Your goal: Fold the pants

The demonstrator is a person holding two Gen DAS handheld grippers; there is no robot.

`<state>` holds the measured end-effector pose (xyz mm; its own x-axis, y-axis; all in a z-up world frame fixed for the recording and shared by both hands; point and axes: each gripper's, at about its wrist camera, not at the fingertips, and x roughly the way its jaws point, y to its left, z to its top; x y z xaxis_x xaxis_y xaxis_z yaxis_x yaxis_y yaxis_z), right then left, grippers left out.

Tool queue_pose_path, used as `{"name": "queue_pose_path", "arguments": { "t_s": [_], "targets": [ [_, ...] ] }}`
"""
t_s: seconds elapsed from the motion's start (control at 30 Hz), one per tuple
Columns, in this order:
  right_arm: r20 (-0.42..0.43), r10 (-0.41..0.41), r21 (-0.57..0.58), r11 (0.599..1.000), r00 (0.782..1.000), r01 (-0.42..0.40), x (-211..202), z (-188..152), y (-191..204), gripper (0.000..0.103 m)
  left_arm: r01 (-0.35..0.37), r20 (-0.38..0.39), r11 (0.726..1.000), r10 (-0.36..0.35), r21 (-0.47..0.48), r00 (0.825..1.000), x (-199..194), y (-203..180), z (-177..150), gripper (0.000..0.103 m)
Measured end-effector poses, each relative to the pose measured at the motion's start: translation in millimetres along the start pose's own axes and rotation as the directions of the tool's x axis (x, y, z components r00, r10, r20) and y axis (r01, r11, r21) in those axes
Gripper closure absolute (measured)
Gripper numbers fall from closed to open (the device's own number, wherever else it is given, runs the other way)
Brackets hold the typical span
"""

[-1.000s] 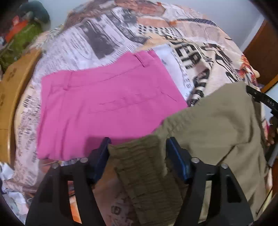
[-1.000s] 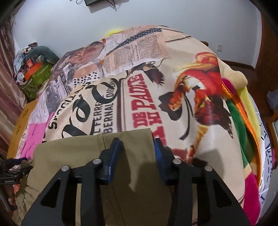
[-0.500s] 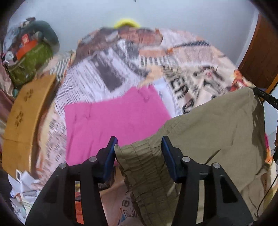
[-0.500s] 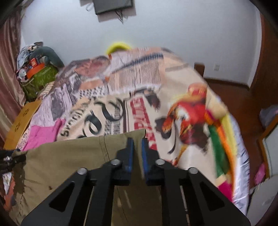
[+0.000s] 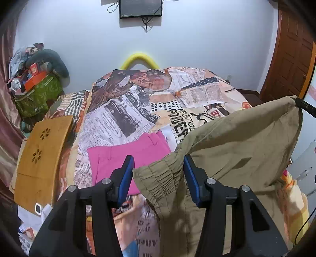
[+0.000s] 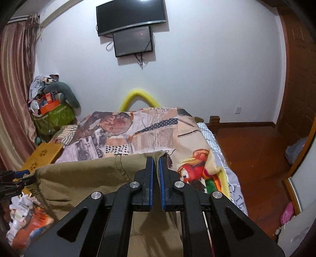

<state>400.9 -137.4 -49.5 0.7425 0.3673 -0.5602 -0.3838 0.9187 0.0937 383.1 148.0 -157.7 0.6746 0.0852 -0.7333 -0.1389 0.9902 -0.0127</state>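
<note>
Khaki pants [image 5: 237, 142] hang stretched in the air between both grippers above the bed. My left gripper [image 5: 158, 174] is shut on the gathered elastic waistband, which fills the gap between its blue pads. In the right wrist view the same pants [image 6: 88, 178] run as a taut top edge from my right gripper [image 6: 155, 168], shut on the far corner, towards the left gripper [image 6: 11, 179] at the left edge. The right gripper's tip [image 5: 304, 105] shows at the cloth's upper right corner. Folded pink pants [image 5: 118, 154] lie flat on the newspaper-print bedspread [image 5: 138, 110] beyond the left gripper.
A wooden lap desk [image 5: 41, 158] lies on the bed's left side, with loose papers [image 6: 19, 205] below it. A green bag [image 5: 37, 94] with piled things stands at the far left. Screens [image 6: 132, 17] hang on the wall. Wooden floor [image 6: 256, 154] and a door [image 5: 294, 59] lie right.
Both grippers have risen and tilted up, lifting the khaki pants off the bed. The right gripper's jaws closed on the pants' edge. The pink pants stayed flat.
</note>
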Motion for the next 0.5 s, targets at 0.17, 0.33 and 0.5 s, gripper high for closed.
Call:
{"name": "queue_pose_path", "arguments": {
  "t_s": [0.17, 0.33, 0.5],
  "targets": [
    [0.005, 0.012, -0.007, 1.000, 1.000, -0.012, -29.8, -20.5, 7.3, 0.098, 0.019, -0.023, 1.000, -0.019, -0.004, 1.000, -18.2, -1.2, -19.4, 0.052],
    [0.007, 0.031, 0.019, 0.999, 0.999, -0.032, -63.4, -42.9, 10.4, 0.098, 0.019, -0.018, 1.000, -0.019, 0.025, 1.000, -40.6, -3.4, -42.0, 0.067],
    [-0.016, 0.062, 0.042, 0.997, 0.998, -0.061, -93.1, -76.3, 17.0, 0.098, 0.042, -0.035, 0.998, -0.041, 0.043, 0.999, -60.4, -2.7, -65.7, 0.067]
  ]
}}
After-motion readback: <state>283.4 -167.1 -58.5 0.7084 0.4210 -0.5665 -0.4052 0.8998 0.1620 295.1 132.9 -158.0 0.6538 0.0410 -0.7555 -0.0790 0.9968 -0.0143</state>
